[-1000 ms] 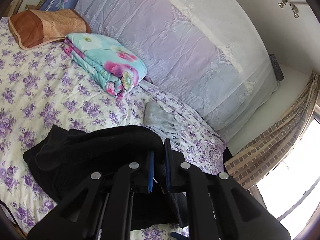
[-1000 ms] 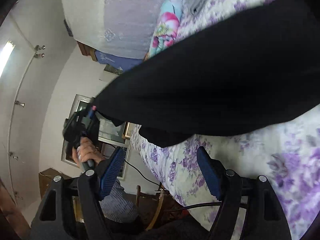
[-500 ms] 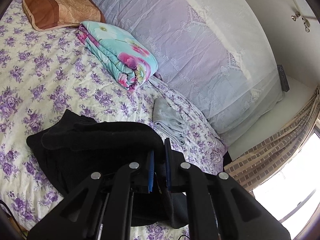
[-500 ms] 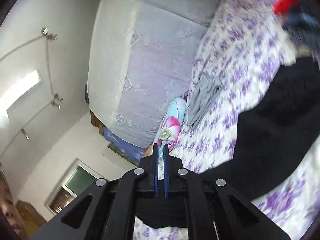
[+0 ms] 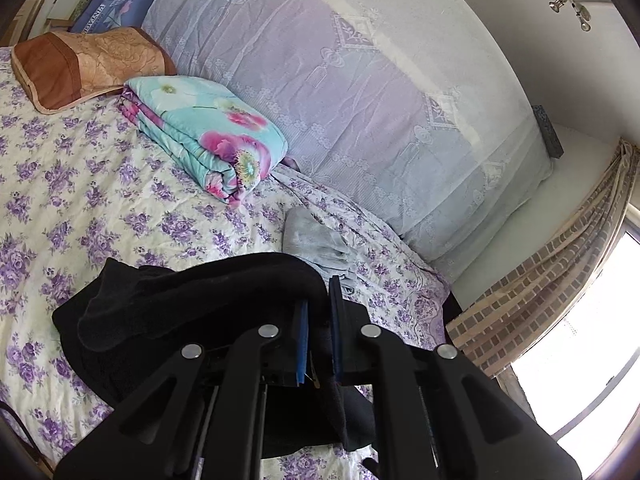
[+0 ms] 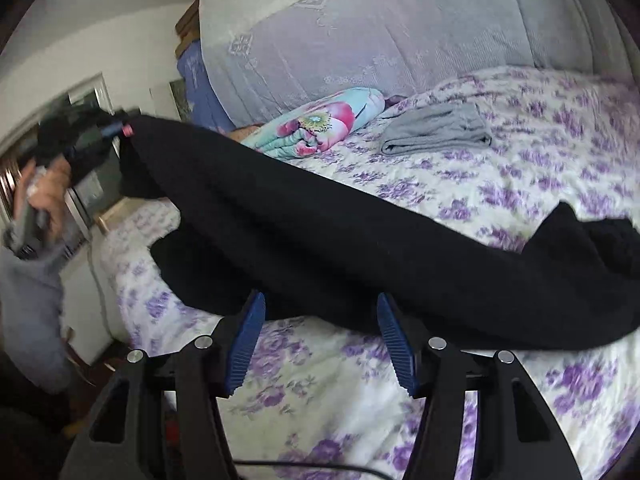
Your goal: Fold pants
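The black pants (image 5: 180, 312) lie in a heap on the flowered bed sheet (image 5: 80, 200), and one end is draped over my left gripper (image 5: 320, 300), which is shut on the fabric. In the right wrist view, the pants (image 6: 340, 240) stretch as a long band from the left gripper (image 6: 116, 130), raised at upper left in a person's hand (image 6: 44, 196), down to the sheet at right. My right gripper (image 6: 320, 320) is opening, its blue pads (image 6: 248, 340) wide apart. The pants' lower edge lies at its fingertips, and the pads do not press on it.
A folded floral quilt (image 5: 208, 136) and a folded grey garment (image 5: 312, 240) lie near the bed's far side. A brown pillow (image 5: 80, 64) sits at the head. A lace-covered net (image 5: 360, 100) lines the far edge. A curtain (image 5: 560, 280) hangs by the window.
The right gripper stood open, shut half a second ago, and now stands open again below the pants' edge; its view has rolled upright. The left gripper kept its grip and barely shifted.
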